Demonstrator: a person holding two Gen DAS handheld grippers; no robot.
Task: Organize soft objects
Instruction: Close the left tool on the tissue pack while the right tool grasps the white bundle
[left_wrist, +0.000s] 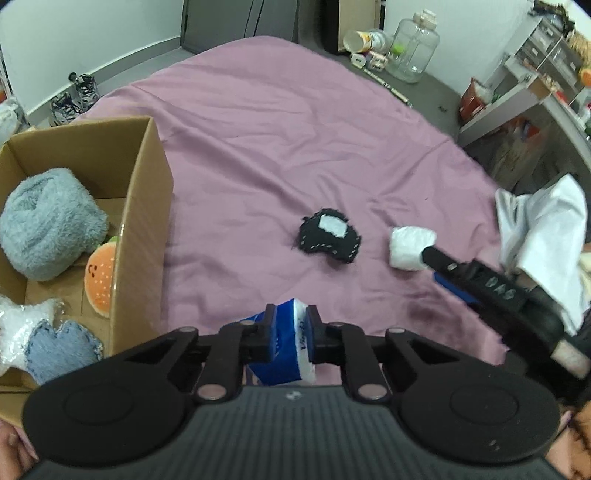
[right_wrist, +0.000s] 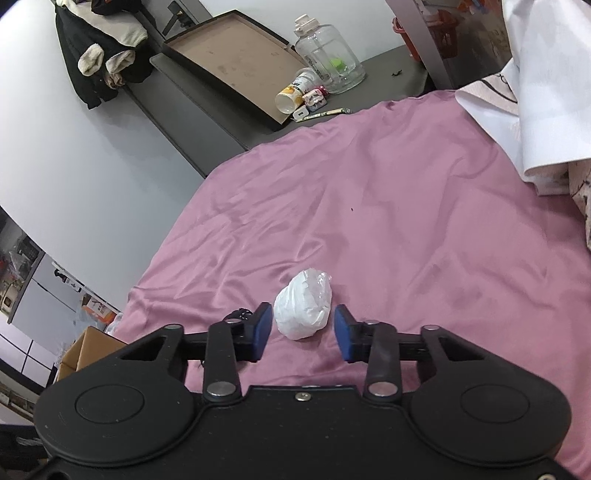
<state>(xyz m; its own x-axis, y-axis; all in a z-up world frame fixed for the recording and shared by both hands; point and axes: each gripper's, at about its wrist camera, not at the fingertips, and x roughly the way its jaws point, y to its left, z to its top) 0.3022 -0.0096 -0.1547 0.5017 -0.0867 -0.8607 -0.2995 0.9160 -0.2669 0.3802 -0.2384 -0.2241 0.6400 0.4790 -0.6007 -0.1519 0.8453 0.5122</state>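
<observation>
A blue-and-white tissue pack (left_wrist: 286, 339) is pinched between the fingers of the left gripper (left_wrist: 291, 334) above the near edge of the pink bedsheet (left_wrist: 277, 147). A white wrapped bundle (right_wrist: 303, 310) lies on the sheet between the spread fingers of the right gripper (right_wrist: 303, 330), untouched by the pads. Farther on, a black plush (left_wrist: 330, 236) is seen mid-sheet, and a cardboard box (left_wrist: 146, 206) holding soft toys stands at the left edge.

You were working in a lived-in bedroom: a bed under a mauve sheet (left_wrist: 295, 140) filled the middle, with sneakers (left_wrist: 74, 98) on the floor at the far left wall. Dark clothes and socks (right_wrist: 103, 55) hung against the far wall, a clear plastic jug (left_wrist: 415, 48) stood among floor clutter, and packed shelves (left_wrist: 535, 85) lined the right.
</observation>
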